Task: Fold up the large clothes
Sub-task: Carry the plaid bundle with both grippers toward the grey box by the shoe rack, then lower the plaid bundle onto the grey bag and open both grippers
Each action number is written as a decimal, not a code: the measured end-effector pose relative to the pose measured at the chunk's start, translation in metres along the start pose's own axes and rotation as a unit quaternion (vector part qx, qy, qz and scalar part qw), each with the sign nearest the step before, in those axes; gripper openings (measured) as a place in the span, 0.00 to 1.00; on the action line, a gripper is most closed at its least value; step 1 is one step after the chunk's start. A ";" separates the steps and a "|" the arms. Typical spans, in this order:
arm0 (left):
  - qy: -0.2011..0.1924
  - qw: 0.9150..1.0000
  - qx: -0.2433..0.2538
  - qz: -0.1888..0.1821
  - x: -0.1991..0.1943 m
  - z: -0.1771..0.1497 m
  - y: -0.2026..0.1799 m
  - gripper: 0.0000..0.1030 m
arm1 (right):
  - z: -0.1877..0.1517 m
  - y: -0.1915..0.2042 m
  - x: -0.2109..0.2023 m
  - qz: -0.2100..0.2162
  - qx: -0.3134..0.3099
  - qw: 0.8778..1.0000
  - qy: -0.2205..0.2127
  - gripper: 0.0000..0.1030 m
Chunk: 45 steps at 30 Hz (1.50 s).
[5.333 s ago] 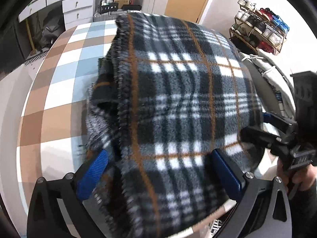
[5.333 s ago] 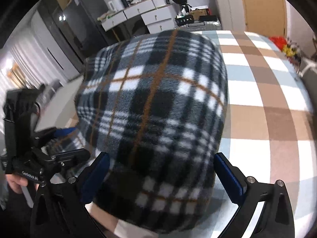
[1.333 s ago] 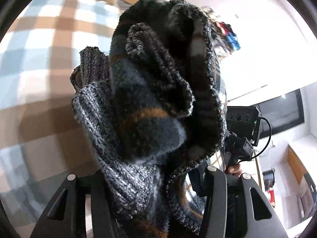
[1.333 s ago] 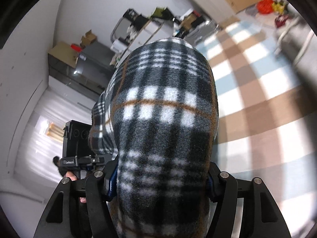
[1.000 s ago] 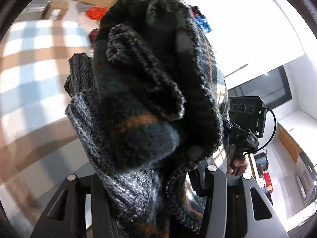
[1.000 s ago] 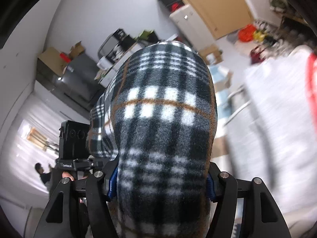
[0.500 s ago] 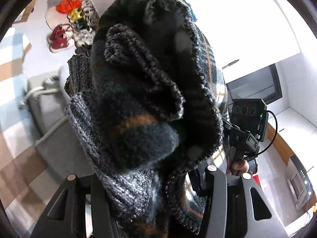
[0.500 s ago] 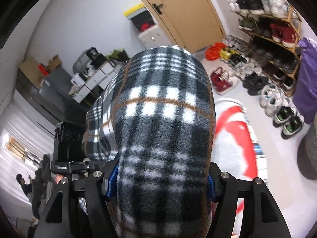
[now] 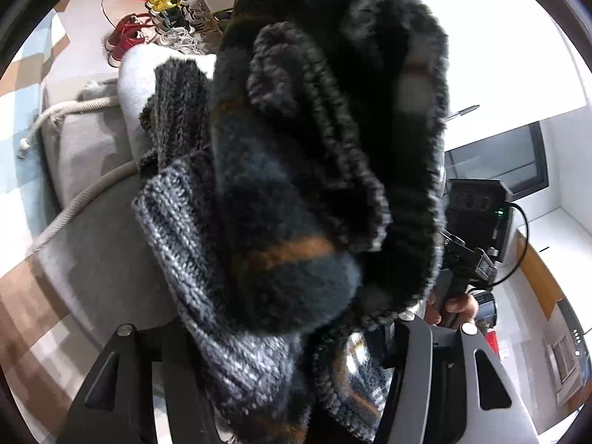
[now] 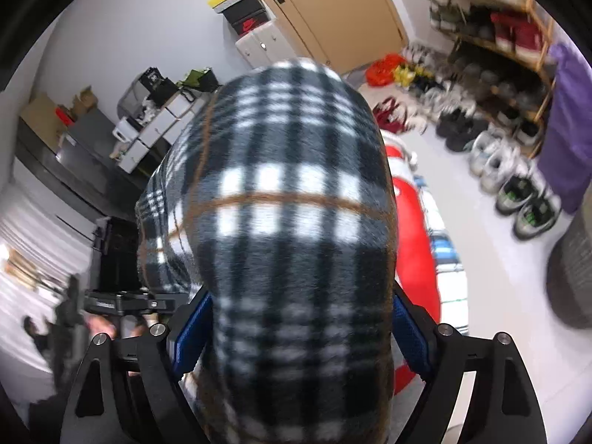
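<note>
A folded bundle of black, white and grey plaid fleece (image 10: 296,192) with thin orange lines fills both views. Its end, with a grey ribbed knit edge (image 9: 192,244), faces the left wrist camera. My left gripper (image 9: 292,362) has its jaws opening a little, and the bundle is still packed tight between the fingers. My right gripper (image 10: 301,333) is opening wide. Its blue pads (image 10: 192,329) now show beside the fleece, which still lies between them. Each view shows the other hand-held gripper at its edge.
Under the bundle lie a grey hooded garment with a drawstring (image 9: 88,170) and a red and white garment (image 10: 414,229). Beyond are a shoe rack (image 10: 495,55), shoes on the floor (image 10: 518,185), a wooden door (image 10: 333,11) and a checked cover (image 9: 26,85).
Both grippers carried the bundle sideways off the checked cover and slightly down, over the stacked grey and red garments. The right jaws have spread and their blue pads now show.
</note>
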<state>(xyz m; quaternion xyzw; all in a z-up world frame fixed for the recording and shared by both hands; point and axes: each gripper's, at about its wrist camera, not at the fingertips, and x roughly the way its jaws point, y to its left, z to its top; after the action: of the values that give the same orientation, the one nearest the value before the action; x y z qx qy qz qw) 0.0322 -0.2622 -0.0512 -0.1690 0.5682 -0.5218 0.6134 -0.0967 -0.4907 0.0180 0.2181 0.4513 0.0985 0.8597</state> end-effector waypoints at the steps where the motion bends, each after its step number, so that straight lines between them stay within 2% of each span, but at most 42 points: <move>1: 0.000 1.000 0.002 0.008 -0.006 0.000 -0.005 0.52 | 0.001 0.004 -0.001 -0.019 -0.004 1.000 -0.005 0.90; 7: -0.016 0.997 0.022 0.065 -0.038 -0.011 -0.038 0.52 | 0.003 0.020 -0.012 -0.089 0.011 0.996 -0.020 0.91; 9: -0.025 0.997 0.026 0.072 -0.054 -0.021 -0.048 0.52 | 0.004 0.031 -0.017 -0.120 0.001 0.992 -0.028 0.91; 11: -0.034 0.996 0.036 0.080 -0.066 -0.025 -0.052 0.52 | 0.005 0.047 -0.026 -0.168 -0.028 0.984 -0.051 0.91; 13: -0.039 0.994 0.047 0.085 -0.074 -0.030 -0.054 0.52 | 0.008 0.072 -0.038 -0.232 -0.071 0.965 -0.095 0.91; 16: -0.034 0.996 0.034 0.075 -0.071 -0.024 -0.050 0.52 | 0.017 0.100 -0.046 -0.253 -0.105 0.951 -0.140 0.91; 17: -0.034 0.996 0.031 0.070 -0.073 -0.025 -0.049 0.52 | 0.022 0.108 -0.042 -0.258 -0.113 0.949 -0.142 0.91; 20: -0.034 0.997 0.027 0.067 -0.048 -0.023 -0.040 0.52 | 0.039 0.118 -0.022 -0.273 -0.125 0.946 -0.124 0.89; 21: -0.031 0.997 0.028 0.070 -0.046 -0.023 -0.041 0.52 | 0.046 0.119 -0.012 -0.283 -0.125 0.944 -0.114 0.81; 22: -0.032 0.996 0.032 0.072 -0.046 -0.023 -0.043 0.52 | 0.054 0.118 0.000 -0.297 -0.128 0.941 -0.100 0.67; 24: -0.036 0.996 0.040 0.075 -0.047 -0.021 -0.051 0.52 | 0.064 0.104 0.015 -0.290 -0.120 0.947 -0.072 0.62; 29: -0.042 0.995 0.048 0.071 -0.041 -0.018 -0.045 0.52 | 0.092 0.073 0.047 -0.279 -0.062 0.958 0.015 0.62; 33: -0.041 0.997 0.042 0.059 -0.041 -0.015 -0.038 0.52 | 0.099 0.057 0.061 -0.282 -0.050 0.957 0.055 0.62; 38: -0.039 0.997 0.037 0.057 -0.045 -0.014 -0.032 0.52 | 0.099 0.051 0.064 -0.288 -0.035 0.955 0.063 0.62; 42: -0.036 0.997 0.026 0.067 -0.053 -0.021 -0.031 0.52 | 0.101 0.061 0.050 -0.278 -0.027 0.959 0.044 0.65; 44: -0.043 0.995 0.040 0.082 -0.062 -0.025 -0.036 0.52 | 0.102 0.071 0.030 -0.263 -0.023 0.964 0.021 0.70; 45: -0.052 0.993 0.054 0.092 -0.068 -0.028 -0.039 0.52 | 0.099 0.077 0.016 -0.249 -0.018 0.968 0.001 0.79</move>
<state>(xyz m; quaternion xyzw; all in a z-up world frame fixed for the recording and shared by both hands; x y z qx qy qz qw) 0.0030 -0.2107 0.0074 -0.1097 0.5197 -0.4832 0.6959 -0.0038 -0.4451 0.0911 0.0837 0.4905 -0.1102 0.8604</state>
